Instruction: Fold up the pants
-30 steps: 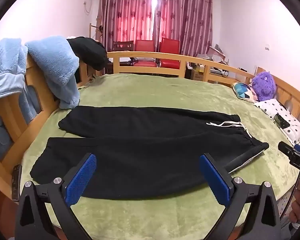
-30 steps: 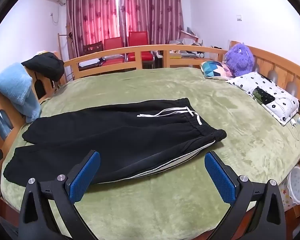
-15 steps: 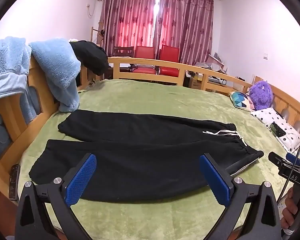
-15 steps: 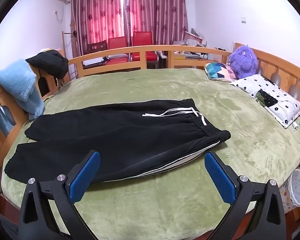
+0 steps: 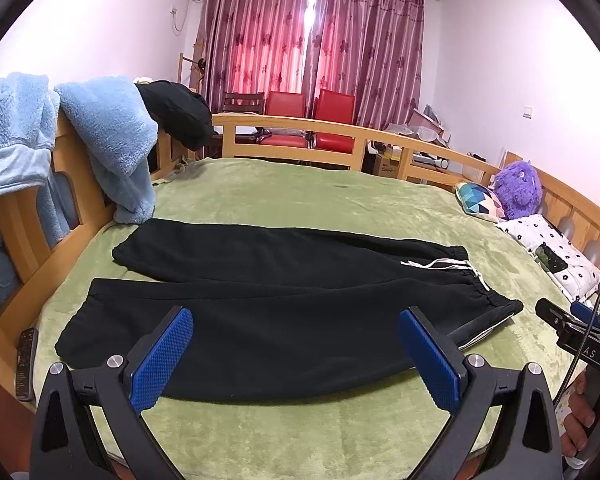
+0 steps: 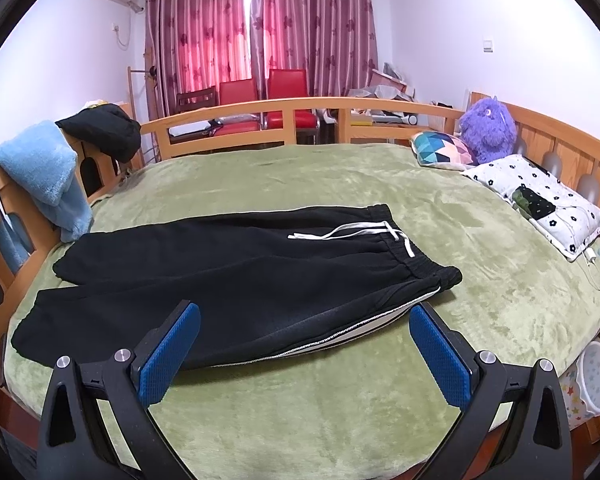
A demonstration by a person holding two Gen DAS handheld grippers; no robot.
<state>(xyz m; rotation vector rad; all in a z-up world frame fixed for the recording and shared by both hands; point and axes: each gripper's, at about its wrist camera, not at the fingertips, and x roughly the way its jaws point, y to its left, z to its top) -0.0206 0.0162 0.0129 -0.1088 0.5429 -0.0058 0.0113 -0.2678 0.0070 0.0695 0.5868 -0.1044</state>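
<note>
Both tongs, left (image 5: pixel 296 354) and right (image 6: pixel 306 350), spread wide, hover near black pants (image 5: pixel 284 304).

Black pants (image 5: pixel 284 304) with a white drawstring (image 6: pixel 352 234) lie flat and unfolded across the bed (image 5: pixel 300 196), legs slightly apart.

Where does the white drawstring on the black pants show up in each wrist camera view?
Left wrist view: the white drawstring lies right of centre, at the waistband.
Right wrist view: the white drawstring sits just above centre, at the waistband.
Shared landmark: the purple plush toy by the headboard, far right.
</note>
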